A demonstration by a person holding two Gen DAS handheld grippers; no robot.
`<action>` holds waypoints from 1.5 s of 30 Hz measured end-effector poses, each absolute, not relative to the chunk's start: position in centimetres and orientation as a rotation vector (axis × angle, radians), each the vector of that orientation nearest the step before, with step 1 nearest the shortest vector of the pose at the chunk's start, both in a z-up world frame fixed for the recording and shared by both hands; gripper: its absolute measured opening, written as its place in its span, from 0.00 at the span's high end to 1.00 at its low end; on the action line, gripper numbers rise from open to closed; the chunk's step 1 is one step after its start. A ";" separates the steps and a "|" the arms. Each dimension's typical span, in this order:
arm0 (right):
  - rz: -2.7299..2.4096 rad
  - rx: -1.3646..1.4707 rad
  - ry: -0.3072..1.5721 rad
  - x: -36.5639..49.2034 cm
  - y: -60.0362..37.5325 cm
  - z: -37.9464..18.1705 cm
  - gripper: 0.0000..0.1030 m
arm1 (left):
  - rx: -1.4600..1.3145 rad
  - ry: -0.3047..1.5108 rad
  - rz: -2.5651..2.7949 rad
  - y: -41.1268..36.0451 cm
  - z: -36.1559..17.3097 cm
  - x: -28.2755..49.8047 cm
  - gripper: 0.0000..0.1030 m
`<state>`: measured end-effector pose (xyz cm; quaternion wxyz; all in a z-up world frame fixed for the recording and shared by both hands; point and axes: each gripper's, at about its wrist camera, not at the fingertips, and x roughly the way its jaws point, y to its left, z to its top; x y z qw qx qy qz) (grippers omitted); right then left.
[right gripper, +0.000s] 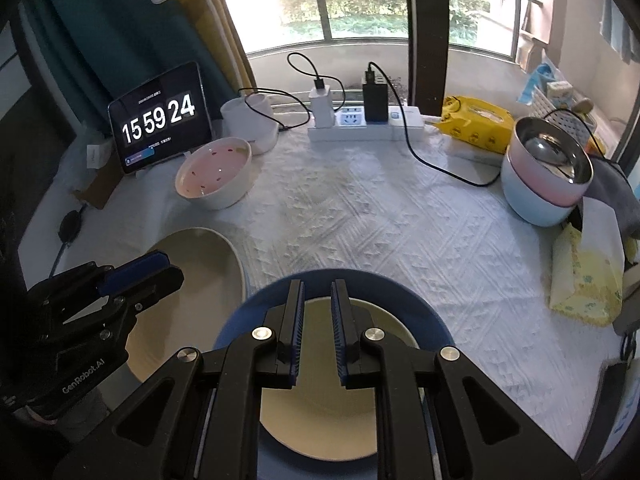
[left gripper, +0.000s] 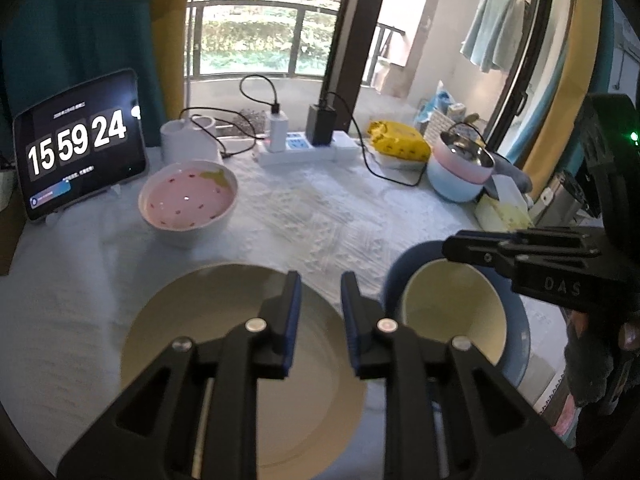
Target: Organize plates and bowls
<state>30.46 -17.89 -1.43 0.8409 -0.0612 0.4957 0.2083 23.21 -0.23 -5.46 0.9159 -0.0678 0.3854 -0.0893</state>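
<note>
A cream plate [left gripper: 224, 320] lies near the table's front, under my left gripper [left gripper: 320, 284], whose jaws are open and empty above it. To its right a cream bowl [left gripper: 452, 308] sits inside a blue plate [left gripper: 520, 344]. My right gripper [right gripper: 318, 292] hovers over that bowl [right gripper: 320, 412] and blue plate [right gripper: 432, 320], jaws slightly apart and holding nothing. The right gripper also shows in the left wrist view [left gripper: 452, 246], and the left gripper in the right wrist view [right gripper: 168, 268]. A pink-lined white bowl [left gripper: 188, 200] with red specks stands at the back left [right gripper: 216, 176]. Stacked pink and light-blue bowls with a steel liner [right gripper: 544, 176] stand at the right.
A tablet showing a clock [right gripper: 160, 120] leans at the back left. A power strip with chargers and cables [right gripper: 360, 120], a white cup holder [right gripper: 250, 120], a yellow wipes pack [right gripper: 476, 120] and a tissue pack [right gripper: 588, 276] line the back and right. A white textured cloth [right gripper: 380, 220] covers the table.
</note>
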 end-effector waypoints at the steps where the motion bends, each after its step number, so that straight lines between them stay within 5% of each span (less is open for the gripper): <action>1: 0.442 -0.132 1.048 30.5 -17.6 -1.4 0.86 | -0.142 0.791 -0.180 0.0 -5.5 23.2 0.79; 4: 0.450 -0.141 1.050 30.7 -16.8 -1.4 0.86 | -0.149 0.783 -0.171 0.9 -5.3 23.3 0.77; 9: 0.462 -0.153 1.052 31.1 -15.4 -1.4 0.86 | -0.177 0.764 -0.161 2.6 -5.1 23.4 0.56; 45: 0.538 -0.197 1.094 35.6 -5.1 -3.1 0.86 | -0.242 0.733 -0.076 11.8 -5.3 26.7 0.56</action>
